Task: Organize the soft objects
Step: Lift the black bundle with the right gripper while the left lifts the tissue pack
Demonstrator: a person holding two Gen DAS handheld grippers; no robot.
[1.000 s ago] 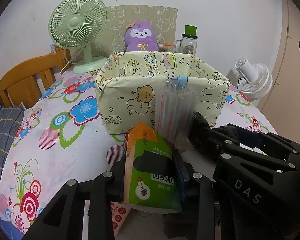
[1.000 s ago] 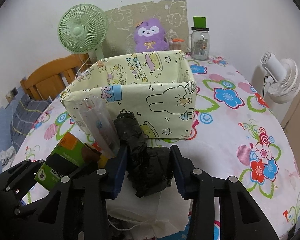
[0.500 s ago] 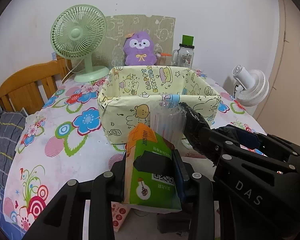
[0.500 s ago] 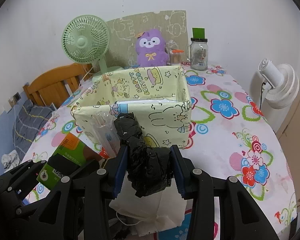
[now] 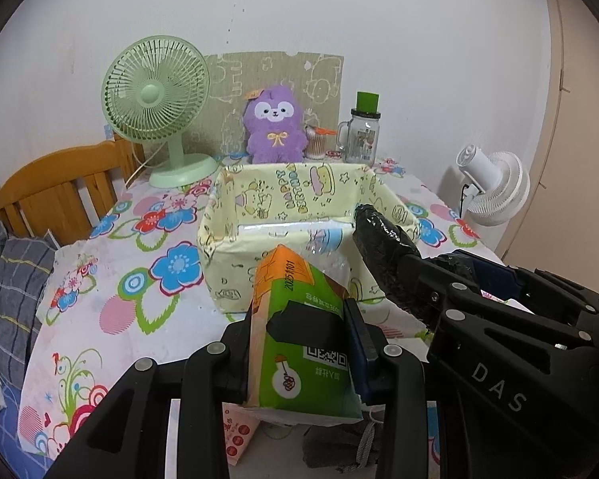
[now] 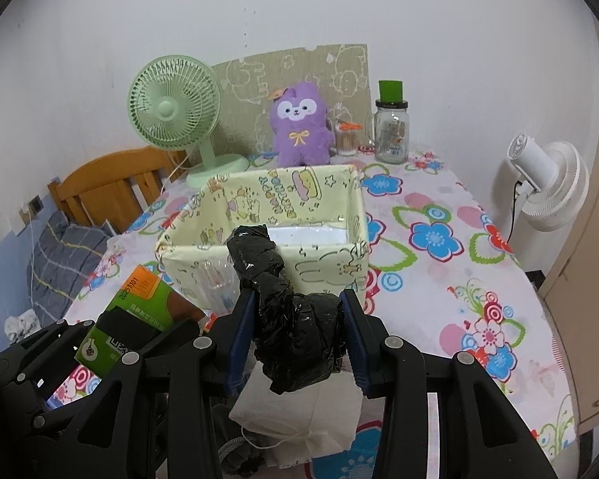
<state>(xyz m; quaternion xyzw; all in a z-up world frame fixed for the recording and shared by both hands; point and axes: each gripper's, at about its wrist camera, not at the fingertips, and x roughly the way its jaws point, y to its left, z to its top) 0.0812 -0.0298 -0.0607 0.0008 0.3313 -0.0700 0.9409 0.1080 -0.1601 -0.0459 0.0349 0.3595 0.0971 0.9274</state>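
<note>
Left hand-held gripper (image 5: 303,343), nearest the camera, clamps a green tissue pack (image 5: 299,343) between its fingers, short of the yellow fabric box (image 5: 235,279). Right hand-held gripper (image 6: 295,339) grips a black plastic bag roll (image 6: 287,319), its tip reaching up toward the box's near wall. The box stands on the flowered surface (image 6: 439,279); behind the box stand a purple plush (image 6: 299,127) and a green fan (image 6: 175,107).
</note>
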